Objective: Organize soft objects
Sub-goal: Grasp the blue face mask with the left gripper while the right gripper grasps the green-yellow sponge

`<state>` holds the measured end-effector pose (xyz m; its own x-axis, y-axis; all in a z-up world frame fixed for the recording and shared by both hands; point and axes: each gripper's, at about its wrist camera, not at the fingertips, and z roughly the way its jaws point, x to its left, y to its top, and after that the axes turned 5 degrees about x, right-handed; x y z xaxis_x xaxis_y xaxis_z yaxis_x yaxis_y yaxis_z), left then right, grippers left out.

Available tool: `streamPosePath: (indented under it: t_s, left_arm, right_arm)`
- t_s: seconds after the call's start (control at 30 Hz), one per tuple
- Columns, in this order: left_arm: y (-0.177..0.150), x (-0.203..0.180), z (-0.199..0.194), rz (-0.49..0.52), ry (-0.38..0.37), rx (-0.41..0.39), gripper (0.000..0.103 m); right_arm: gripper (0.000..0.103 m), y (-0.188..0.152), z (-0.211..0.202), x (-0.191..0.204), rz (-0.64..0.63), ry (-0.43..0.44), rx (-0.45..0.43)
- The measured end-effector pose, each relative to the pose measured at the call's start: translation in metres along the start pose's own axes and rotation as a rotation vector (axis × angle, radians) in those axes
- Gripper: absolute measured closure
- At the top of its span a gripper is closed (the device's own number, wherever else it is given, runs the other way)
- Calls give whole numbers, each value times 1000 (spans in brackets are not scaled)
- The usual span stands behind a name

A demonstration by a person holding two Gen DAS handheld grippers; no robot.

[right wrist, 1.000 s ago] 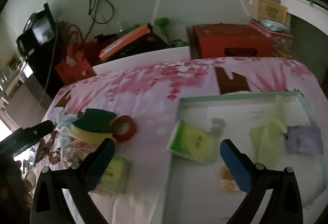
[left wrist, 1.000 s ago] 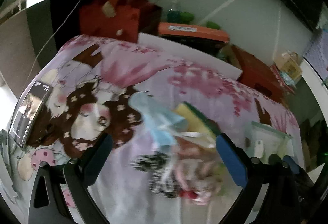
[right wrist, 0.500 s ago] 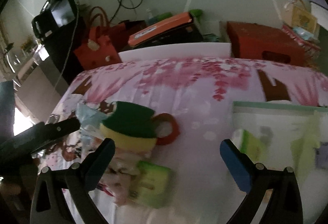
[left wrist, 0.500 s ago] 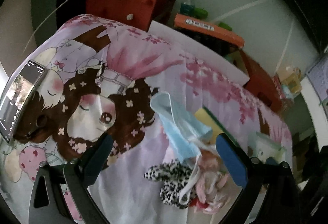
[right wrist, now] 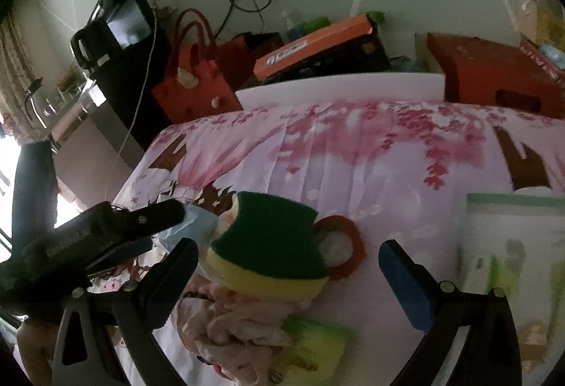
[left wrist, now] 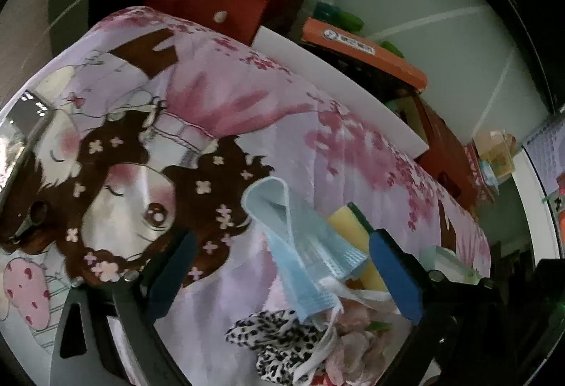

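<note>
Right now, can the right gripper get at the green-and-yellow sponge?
Probably yes. The right gripper is open and the sponge sits on top of the pile right between its jaws, with nothing over it. The left gripper, reaching in beside the blue mask, is close and could crowd the approach.

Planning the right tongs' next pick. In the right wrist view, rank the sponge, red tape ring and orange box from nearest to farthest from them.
1. Sponge, between the right tongs, left of centre.
2. Red tape ring, just behind the sponge, centre.
3. Orange box, off the bed, by the wall.
</note>
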<state>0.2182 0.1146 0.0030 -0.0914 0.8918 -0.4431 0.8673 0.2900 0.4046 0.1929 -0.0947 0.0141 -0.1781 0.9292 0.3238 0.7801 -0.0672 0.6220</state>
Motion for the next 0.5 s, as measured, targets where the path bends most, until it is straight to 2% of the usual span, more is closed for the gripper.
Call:
streamPosePath:
  t_s: [0.07, 0.1, 0.13, 0.17, 0.3, 0.37, 0.5]
  left_arm:
    - [-1, -3, 7, 11, 0, 14, 6]
    - [-2, -4, 9, 13, -1, 18, 6]
    - [-3, -5, 11, 17, -3, 23, 11]
    - [-3, -6, 13, 21, -6, 28, 24]
    - [-5, -9, 22, 34, -10, 54, 37]
    - [-6, -9, 25, 39, -13, 62, 53]
    - [-8, -10, 26, 55, -15, 53, 71]
  right_arm:
    - [1, -2, 6, 1, -3, 12, 9]
    - [5, -3, 9, 1, -6, 14, 17]
    - [7, -3, 13, 1, -5, 17, 24]
    - [11, -4, 14, 1, -2, 24, 27]
    - [21, -5, 17, 2, -4, 53, 24]
    - [25, -7, 17, 2, -7, 65, 25]
    - [28, -10, 19, 4, -20, 66, 25]
